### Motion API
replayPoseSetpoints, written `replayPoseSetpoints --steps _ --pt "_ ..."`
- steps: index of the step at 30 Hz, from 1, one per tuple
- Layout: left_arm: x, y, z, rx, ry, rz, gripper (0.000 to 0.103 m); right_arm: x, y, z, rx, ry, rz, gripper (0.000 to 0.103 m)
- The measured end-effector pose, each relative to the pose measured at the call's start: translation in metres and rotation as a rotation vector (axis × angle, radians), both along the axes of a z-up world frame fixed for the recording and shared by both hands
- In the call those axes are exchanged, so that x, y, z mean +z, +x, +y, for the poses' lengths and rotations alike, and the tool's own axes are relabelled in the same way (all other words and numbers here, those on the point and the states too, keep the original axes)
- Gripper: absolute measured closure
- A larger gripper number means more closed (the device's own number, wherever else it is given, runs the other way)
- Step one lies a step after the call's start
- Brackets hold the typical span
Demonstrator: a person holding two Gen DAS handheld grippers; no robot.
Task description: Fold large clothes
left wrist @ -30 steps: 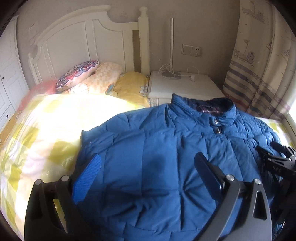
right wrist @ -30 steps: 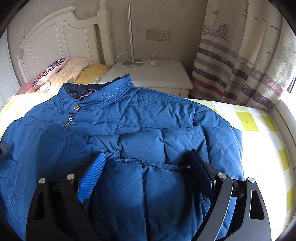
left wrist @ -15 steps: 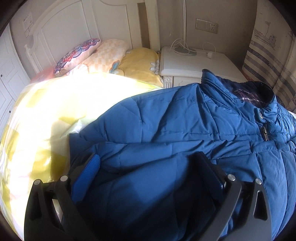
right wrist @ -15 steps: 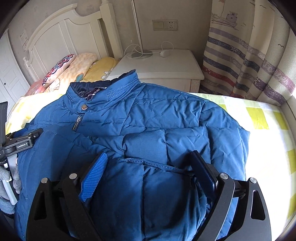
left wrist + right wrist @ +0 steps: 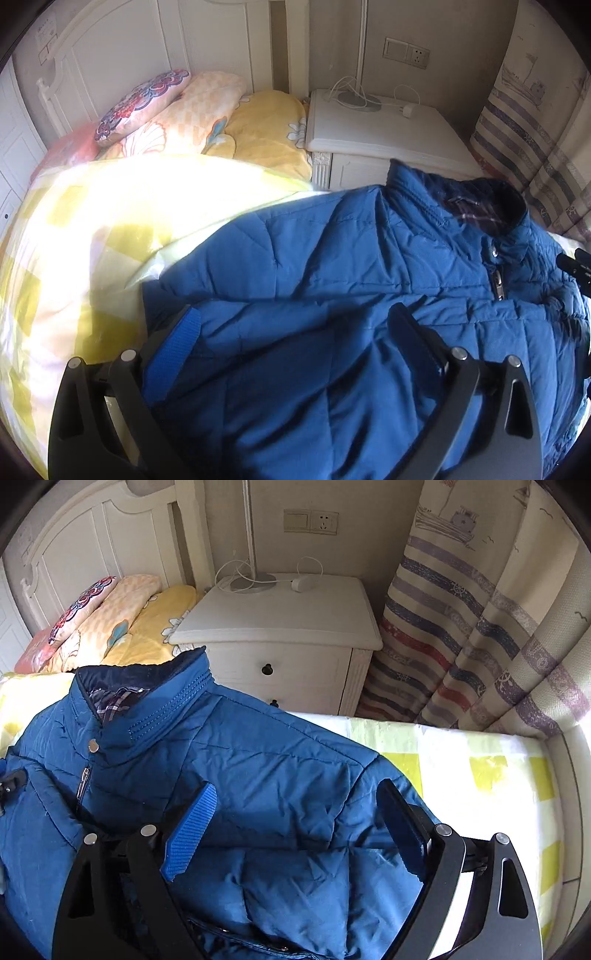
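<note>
A blue quilted jacket [image 5: 332, 280] lies front up on the bed, zipped, collar [image 5: 465, 199] toward the nightstand. It also shows in the right wrist view [image 5: 258, 760]. My left gripper [image 5: 295, 332] is open, jaws wide apart, low over the jacket's left side near its edge. My right gripper [image 5: 299, 812] is open, jaws wide, over the jacket's right shoulder and sleeve. A fold of sleeve fabric bulges between the right fingers; neither gripper pinches cloth. A bit of the right gripper shows at the left view's right edge [image 5: 576, 262].
Yellow-and-white checked bedsheet [image 5: 74, 236] surrounds the jacket. Pillows [image 5: 207, 110] lie against the white headboard. A white nightstand [image 5: 280, 620] with lamp base and cables stands beyond the collar. Striped curtain [image 5: 480, 627] hangs at right; the bed's right edge [image 5: 554, 760] is close.
Both grippers moved outward and forward: the left view swung left toward the jacket's left edge, the right view toward the right shoulder and curtain. Both jaws stayed open.
</note>
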State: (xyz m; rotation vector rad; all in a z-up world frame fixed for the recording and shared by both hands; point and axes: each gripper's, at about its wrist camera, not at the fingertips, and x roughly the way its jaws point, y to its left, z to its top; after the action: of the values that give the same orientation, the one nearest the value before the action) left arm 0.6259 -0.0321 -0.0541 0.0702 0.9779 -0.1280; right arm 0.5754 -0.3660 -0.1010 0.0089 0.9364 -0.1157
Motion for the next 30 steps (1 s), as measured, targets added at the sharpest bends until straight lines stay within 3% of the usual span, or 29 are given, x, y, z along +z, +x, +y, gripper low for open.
replayPoseSetpoints --steps 3,5,7,8,17,20,22,24,26,28,30 --pt "0.020 0.013 -0.011 0.021 0.063 -0.108 0.002 -0.006 0.010 0.012 0.073 -0.010 -0.003 0.018" --pt "-0.004 0.030 -0.021 -0.004 0.104 -0.039 0.002 -0.028 0.020 0.015 0.100 -0.023 0.079 0.018" --pt "-0.045 0.040 -0.027 -0.025 0.158 0.047 0.002 -0.030 0.020 0.009 0.091 0.026 0.070 0.017" --pt "-0.051 0.041 -0.025 -0.022 0.130 0.045 0.002 -0.030 0.021 0.007 0.087 0.040 0.070 0.017" --pt "-0.048 0.042 -0.022 0.007 0.121 0.045 0.002 -0.027 0.011 0.007 0.084 0.054 0.058 0.016" --pt "-0.017 0.020 -0.011 0.034 0.118 -0.015 0.004 0.006 -0.016 0.010 0.051 -0.028 -0.003 0.016" --pt "0.009 -0.009 -0.003 -0.004 0.077 -0.086 0.003 0.028 -0.047 0.013 0.102 0.046 -0.070 0.016" --pt "0.018 -0.039 0.005 -0.018 0.103 -0.145 0.003 0.033 -0.077 0.024 0.145 0.056 -0.088 0.014" --pt "0.008 -0.060 0.014 -0.016 0.106 -0.146 0.002 0.018 -0.101 0.037 0.182 0.037 -0.064 0.014" --pt "-0.022 -0.064 0.019 -0.007 0.143 -0.075 0.002 -0.010 -0.111 0.042 0.191 0.043 -0.022 0.013" --pt "-0.038 -0.063 0.025 -0.003 0.120 -0.066 0.002 -0.020 -0.117 0.039 0.189 0.072 -0.069 0.012"
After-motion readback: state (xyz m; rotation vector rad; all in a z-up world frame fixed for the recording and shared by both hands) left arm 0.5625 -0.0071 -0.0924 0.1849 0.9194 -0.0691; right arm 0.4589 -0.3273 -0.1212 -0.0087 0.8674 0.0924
